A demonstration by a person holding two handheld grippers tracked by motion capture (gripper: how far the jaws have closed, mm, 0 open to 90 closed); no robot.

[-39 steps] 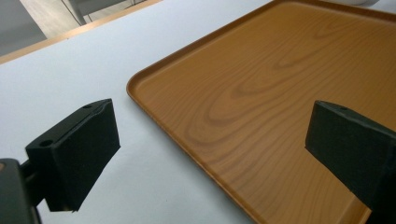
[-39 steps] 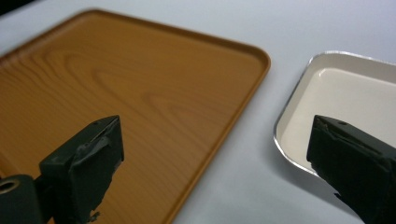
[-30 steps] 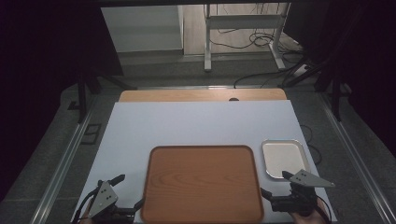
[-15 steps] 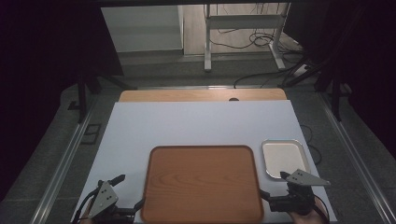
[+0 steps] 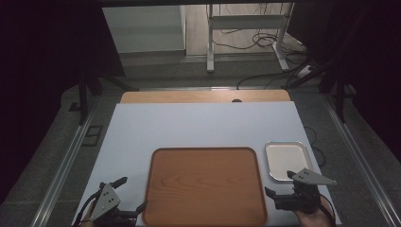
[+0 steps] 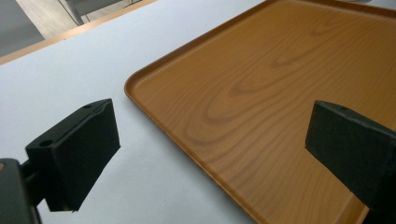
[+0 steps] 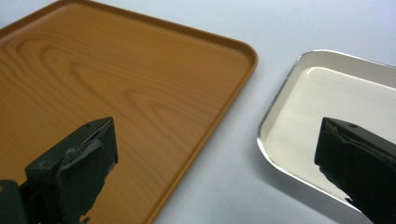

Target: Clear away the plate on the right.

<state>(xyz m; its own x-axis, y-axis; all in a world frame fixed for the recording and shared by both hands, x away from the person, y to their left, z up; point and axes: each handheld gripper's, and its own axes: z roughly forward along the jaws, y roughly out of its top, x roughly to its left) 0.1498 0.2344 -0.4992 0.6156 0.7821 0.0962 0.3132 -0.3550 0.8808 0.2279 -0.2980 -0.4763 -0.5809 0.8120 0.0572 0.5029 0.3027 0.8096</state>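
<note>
A wooden tray (image 5: 204,185) lies flat on the white table (image 5: 189,127), at its near edge. Just beside the tray's right side sits a small metal tray (image 5: 286,161). The left gripper (image 5: 124,197) hovers at the wooden tray's near left corner, jaws wide apart and holding nothing. The right gripper (image 5: 280,191) hovers off its near right corner, jaws spread over the gap between both trays.

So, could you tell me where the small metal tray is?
In the high view, the small metal tray lies right of the wooden tray, just beyond the right gripper.
</note>
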